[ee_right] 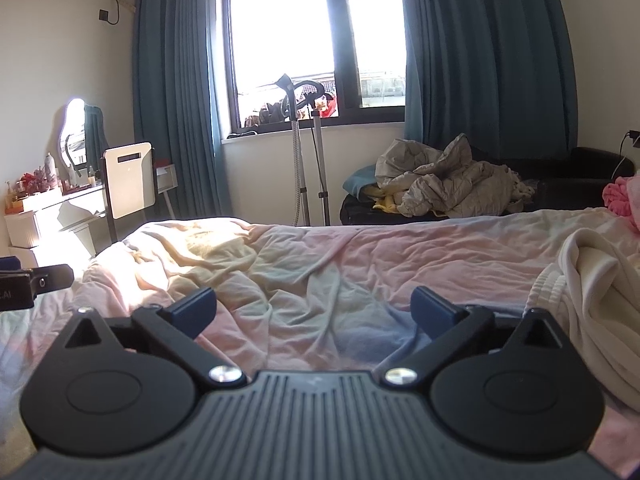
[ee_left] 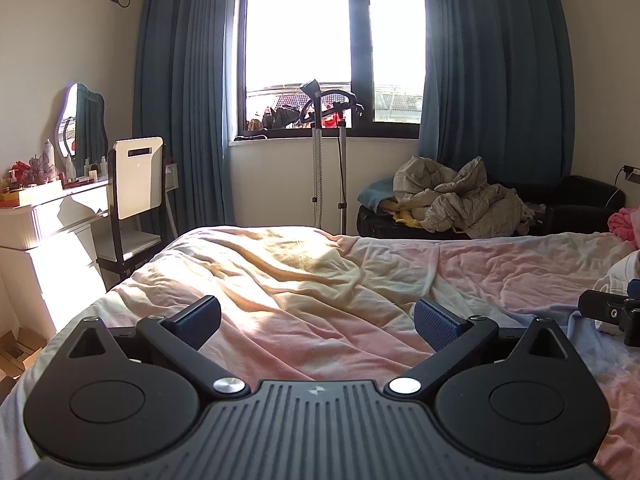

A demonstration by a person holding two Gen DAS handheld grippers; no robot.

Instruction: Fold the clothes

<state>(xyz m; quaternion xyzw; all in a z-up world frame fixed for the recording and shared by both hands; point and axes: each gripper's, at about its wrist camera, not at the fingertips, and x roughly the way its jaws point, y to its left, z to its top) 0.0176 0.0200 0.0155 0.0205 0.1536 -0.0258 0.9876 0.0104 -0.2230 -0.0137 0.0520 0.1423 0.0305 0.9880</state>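
A cream white garment (ee_right: 592,300) lies crumpled on the bed at the right, just right of my right gripper (ee_right: 314,312); a bit of it shows at the right edge of the left wrist view (ee_left: 624,276). My right gripper is open and empty, low over the pink and yellow bed sheet (ee_right: 360,256). My left gripper (ee_left: 318,322) is open and empty over the sheet (ee_left: 300,280), further left. Each gripper shows at the edge of the other's view, the right one on the right (ee_left: 612,314) and the left one on the left (ee_right: 28,280).
A black sofa (ee_right: 560,196) with a beige quilt (ee_right: 452,184) stands beyond the bed. A garment steamer stand (ee_right: 304,160) is under the window. A white dresser (ee_left: 44,232) and chair (ee_left: 136,196) stand left. A pink cloth (ee_right: 620,196) lies far right.
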